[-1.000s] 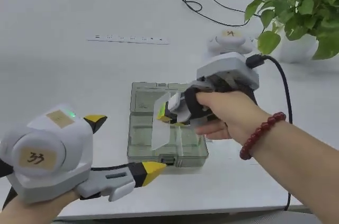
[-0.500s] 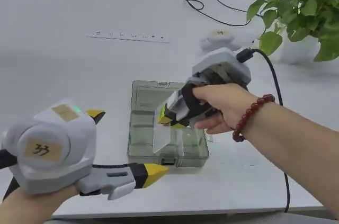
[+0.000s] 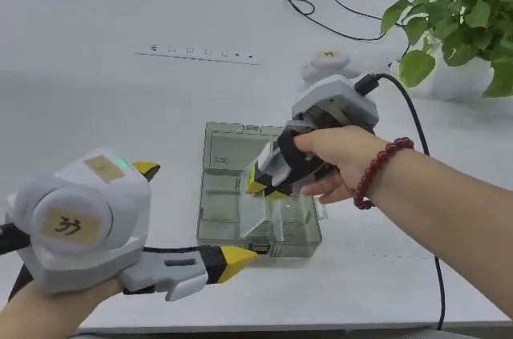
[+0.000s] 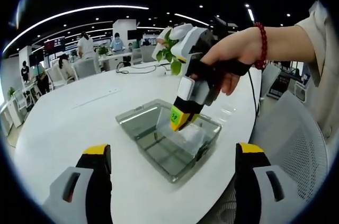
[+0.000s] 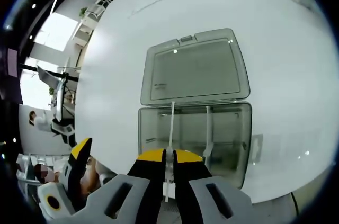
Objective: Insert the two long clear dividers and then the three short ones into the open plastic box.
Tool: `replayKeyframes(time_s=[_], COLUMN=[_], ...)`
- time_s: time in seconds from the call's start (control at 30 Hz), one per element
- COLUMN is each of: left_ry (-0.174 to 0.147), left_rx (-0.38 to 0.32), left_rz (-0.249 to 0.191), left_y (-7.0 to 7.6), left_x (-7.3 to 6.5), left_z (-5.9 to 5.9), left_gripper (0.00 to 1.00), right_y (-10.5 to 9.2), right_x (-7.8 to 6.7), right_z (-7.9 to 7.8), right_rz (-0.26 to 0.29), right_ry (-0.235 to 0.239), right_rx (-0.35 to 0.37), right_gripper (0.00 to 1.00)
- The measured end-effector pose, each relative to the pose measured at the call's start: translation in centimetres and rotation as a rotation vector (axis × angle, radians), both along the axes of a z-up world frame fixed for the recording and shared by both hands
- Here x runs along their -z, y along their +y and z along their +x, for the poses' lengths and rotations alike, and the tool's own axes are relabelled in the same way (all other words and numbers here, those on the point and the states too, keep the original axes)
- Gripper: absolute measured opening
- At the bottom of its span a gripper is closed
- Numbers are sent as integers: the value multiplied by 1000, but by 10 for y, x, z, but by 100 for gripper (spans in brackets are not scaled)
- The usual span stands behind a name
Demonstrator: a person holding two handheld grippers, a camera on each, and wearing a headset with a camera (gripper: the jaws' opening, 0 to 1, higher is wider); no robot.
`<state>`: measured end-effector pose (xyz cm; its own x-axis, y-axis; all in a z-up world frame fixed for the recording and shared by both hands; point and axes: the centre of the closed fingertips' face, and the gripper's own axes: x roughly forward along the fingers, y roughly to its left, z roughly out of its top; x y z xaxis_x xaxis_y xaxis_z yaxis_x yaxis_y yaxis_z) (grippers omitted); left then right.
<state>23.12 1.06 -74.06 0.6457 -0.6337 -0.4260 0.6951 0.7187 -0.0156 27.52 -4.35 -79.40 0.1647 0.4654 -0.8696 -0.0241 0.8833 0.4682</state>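
The open clear plastic box (image 3: 228,147) lies near the table's front edge, lid flat toward the far side. My right gripper (image 3: 263,185) hovers over its tray, shut on a long clear divider (image 3: 255,212) whose lower end reaches down into the tray. In the right gripper view the divider (image 5: 171,126) runs edge-on from the shut jaws (image 5: 165,156) across the tray, and a second divider (image 5: 208,128) stands parallel to its right. My left gripper (image 3: 192,212) is open and holds nothing, just left of the box's front. From the left gripper view, the right gripper (image 4: 181,117) holds the divider (image 4: 189,133) over the box (image 4: 132,121).
A white power strip (image 3: 196,54) lies at the far left. A potted plant (image 3: 465,10), a black cable (image 3: 337,18) and a white device (image 3: 329,62) are at the far right. A small clear piece (image 5: 256,147) lies on the table right of the box.
My right gripper has come down and slightly toward me, lowering the divider from above the box into the tray. The left gripper has stayed in place, still open.
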Motion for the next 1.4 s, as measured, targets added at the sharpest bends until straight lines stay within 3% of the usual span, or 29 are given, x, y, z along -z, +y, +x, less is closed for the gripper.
replayKeyframes(time_s=[0.1,0.43,0.97,1.4], left_ry=[9,18,22,20], left_rx=[1,9,10,8], left_rz=[2,9,17,27], left_y=[0,1,1,2], left_x=[2,4,6,5], left_z=[0,0,0,0], left_gripper=[100,100,100,99], right_y=[0,-1,2,6], right_x=[1,10,10,9], right_z=[-5,3,-1,-2], right_rz=[-7,-17,-26,-124], right_ry=[3,25,32,-5], right_rx=[-9,-21,-34,-120], right_gripper=[6,6,6,6])
